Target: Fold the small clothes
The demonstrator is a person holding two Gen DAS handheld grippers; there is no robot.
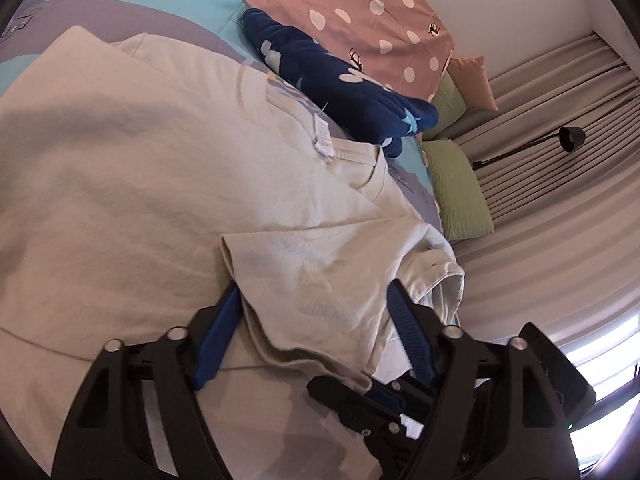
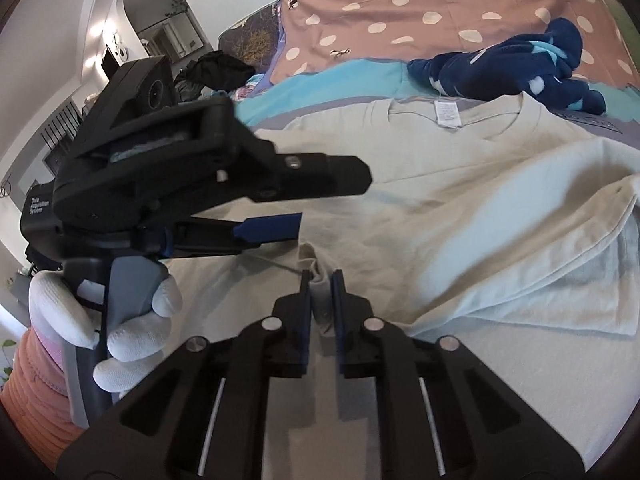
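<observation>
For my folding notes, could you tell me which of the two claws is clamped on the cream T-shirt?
The right claw: its pads pinch a bunched fold of the cream T-shirt. The left claw stands wide, cloth loose between its fingers.

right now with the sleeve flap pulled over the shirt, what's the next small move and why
Probably lower the right gripper and lay its pinched fold onto the cream t-shirt, then let go. Its pads are shut on a bunched ridge of the cloth, while the folded sleeve flap already drapes between the wide-apart fingers of the left gripper, which do not seem to press on it.
</observation>
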